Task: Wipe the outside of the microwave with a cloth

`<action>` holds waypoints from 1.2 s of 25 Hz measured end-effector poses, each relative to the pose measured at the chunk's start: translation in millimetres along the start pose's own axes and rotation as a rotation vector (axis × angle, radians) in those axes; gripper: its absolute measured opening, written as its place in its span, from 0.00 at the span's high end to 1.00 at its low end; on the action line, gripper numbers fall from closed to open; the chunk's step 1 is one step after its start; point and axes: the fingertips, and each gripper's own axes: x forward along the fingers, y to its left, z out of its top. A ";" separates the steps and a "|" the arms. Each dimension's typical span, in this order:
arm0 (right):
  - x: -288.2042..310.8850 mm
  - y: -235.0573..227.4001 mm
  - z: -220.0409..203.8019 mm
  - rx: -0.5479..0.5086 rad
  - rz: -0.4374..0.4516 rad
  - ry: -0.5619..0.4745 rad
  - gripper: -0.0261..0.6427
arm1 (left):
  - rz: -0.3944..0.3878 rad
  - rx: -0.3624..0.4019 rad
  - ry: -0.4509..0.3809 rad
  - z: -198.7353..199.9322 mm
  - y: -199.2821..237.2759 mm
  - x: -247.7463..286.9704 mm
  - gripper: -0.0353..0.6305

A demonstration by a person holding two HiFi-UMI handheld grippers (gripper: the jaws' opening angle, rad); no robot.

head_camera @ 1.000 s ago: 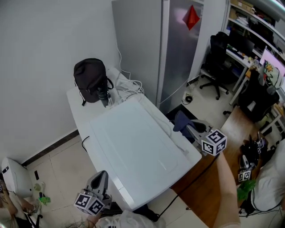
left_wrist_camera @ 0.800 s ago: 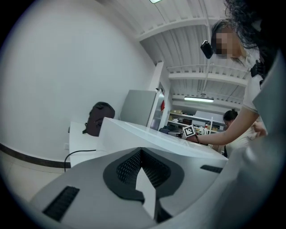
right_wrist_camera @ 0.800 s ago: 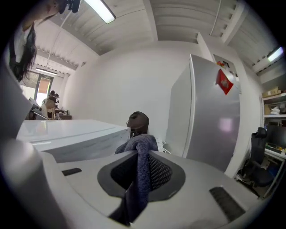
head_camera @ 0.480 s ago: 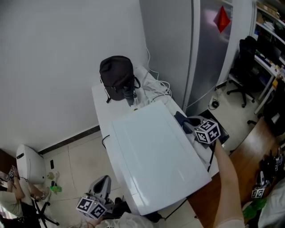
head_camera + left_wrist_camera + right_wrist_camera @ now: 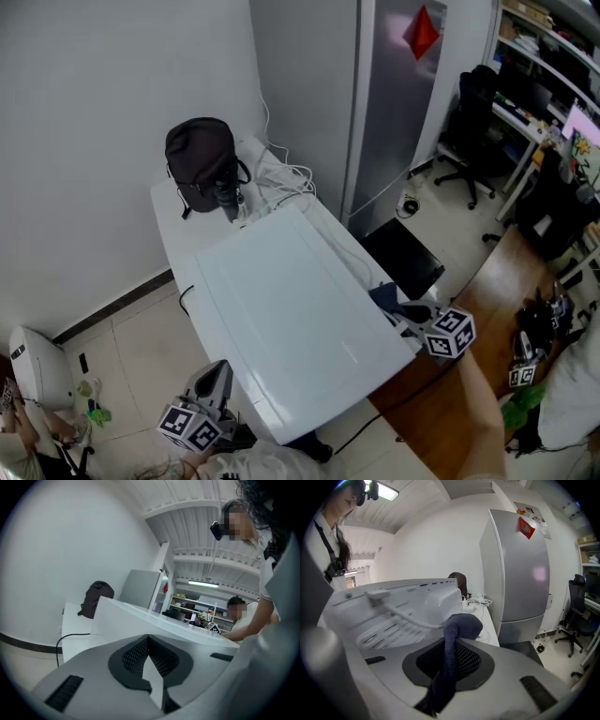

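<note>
L gripper nearest, low at front-left, beside the microwave's front corner, not touching it. Jaws pressed together, nothing between them (L gripper view); it looks up along the microwave side.

Microwave: white, top face up, sits on white table, takes up most of the near end.

R gripper at the microwave's far-right edge, arm reaching in from lower right. Jaws clamped on a dark blue cloth. In R gripper view the cloth rises from betw. the jaws and its bunched end presses on the vented rear panel, just by the white power cord.

Behind the microwave on the table: black bag upright, white cables in a tangle beside it.

Further: grey fridge w/ red tag on door; black office chair past it.
</note>
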 end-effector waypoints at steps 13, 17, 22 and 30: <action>-62.5 -11.2 6.1 -0.001 -0.182 -0.089 0.85 | -0.001 0.004 -0.040 9.5 -2.9 5.1 0.97; -31.9 -49.1 78.9 -0.083 -0.191 -0.187 0.85 | 0.009 0.079 -0.058 19.5 -5.6 -2.0 0.97; 51.9 -74.9 140.1 -0.175 -0.147 -0.208 0.85 | 0.061 0.115 -0.045 18.7 8.3 -11.1 0.97; 158.5 -72.0 148.7 -0.183 -0.023 -0.114 0.85 | 0.038 0.197 -0.051 30.2 -18.1 -23.3 0.97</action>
